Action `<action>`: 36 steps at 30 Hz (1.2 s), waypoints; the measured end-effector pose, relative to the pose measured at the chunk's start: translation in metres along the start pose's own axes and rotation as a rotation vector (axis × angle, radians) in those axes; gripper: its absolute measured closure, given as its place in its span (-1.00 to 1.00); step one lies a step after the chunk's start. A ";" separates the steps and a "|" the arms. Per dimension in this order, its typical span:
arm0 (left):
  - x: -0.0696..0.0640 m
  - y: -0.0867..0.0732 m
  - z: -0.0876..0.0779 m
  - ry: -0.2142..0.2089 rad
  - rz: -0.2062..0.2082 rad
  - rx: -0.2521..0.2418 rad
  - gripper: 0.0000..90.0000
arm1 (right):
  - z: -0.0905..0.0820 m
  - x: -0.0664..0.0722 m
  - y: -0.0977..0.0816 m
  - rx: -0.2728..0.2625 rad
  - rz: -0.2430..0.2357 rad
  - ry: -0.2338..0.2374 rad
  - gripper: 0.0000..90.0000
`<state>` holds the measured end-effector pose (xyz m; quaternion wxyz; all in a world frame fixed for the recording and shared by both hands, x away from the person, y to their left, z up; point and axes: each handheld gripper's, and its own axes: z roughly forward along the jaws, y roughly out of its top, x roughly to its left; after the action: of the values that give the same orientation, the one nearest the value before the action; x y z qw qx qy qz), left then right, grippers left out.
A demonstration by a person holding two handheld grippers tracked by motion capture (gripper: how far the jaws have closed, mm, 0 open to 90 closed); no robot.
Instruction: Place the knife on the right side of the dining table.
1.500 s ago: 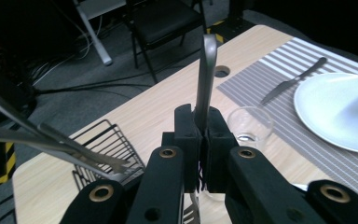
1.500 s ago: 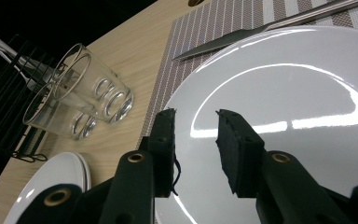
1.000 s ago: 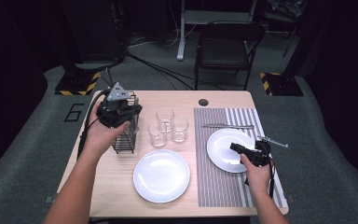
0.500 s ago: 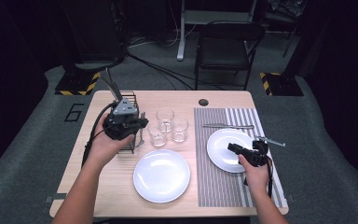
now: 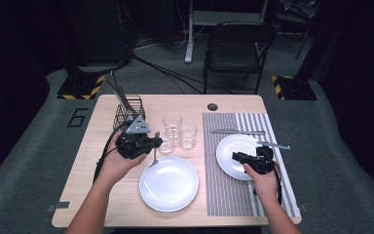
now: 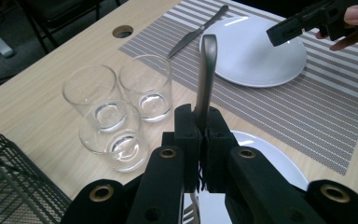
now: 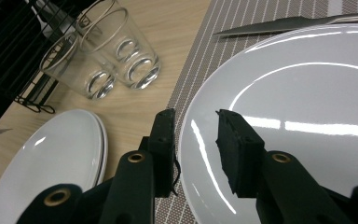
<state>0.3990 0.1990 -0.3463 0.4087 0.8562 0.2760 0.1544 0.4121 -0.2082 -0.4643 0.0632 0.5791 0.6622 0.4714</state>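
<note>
Moved: left tongs [image 5: 152,145] down from wire basket [image 5: 126,110] toward near plate [image 5: 169,183] | clamped on fork [image 6: 206,74], handle pointing far-right, tines down | basket: cutlery | right tongs [image 7: 196,140] agape, empty, over mat plate [image 7: 307,116]

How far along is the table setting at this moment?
Done: one plate sits on the striped placemat with a knife above it. In hand: the left gripper is clamped on a fork beside the second plate. Left: placing that fork, the three glasses and the cutlery in the wire caddy. The right gripper hovers open.
</note>
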 end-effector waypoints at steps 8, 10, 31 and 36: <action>-0.007 -0.007 0.007 -0.045 0.018 0.014 0.93 | 0.006 0.014 0.000 0.063 -0.066 0.039 0.48; -0.010 -0.008 0.009 -0.061 0.021 0.020 0.93 | 0.007 0.025 -0.002 0.098 -0.107 0.057 0.49; -0.017 -0.008 0.017 -0.167 0.052 0.037 0.93 | -0.001 0.092 0.015 0.176 -0.368 0.192 0.65; -0.022 -0.008 0.023 -0.181 0.067 0.052 0.93 | -0.005 0.105 0.023 0.172 -0.405 0.227 0.67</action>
<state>0.3897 0.1759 -0.3676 0.4040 0.8858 0.2128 0.0826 0.3911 -0.1270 -0.3968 0.0320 0.3812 0.8053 0.4529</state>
